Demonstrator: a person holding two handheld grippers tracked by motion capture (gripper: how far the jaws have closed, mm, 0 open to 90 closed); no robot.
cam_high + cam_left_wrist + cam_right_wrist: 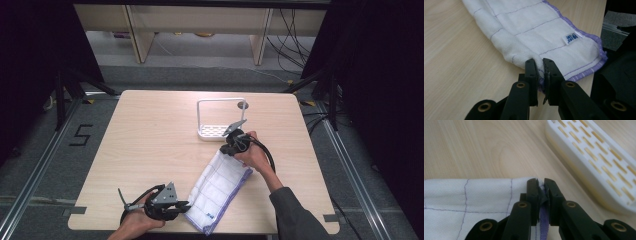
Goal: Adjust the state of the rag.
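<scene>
Closest to us, the left gripper is clamped on the near corner of the white quilted cloth with the purple stitched edge, fabric bunched up between its jaws. That view also picks up a small white tag with blue print just beyond the jaws, too small to read from above. The right gripper is pinching the far purple hem, with the white slotted plastic rack with a wire handle lying just past it. From above, we see the cloth stretched flat on the light wooden table between both grippers.
</scene>
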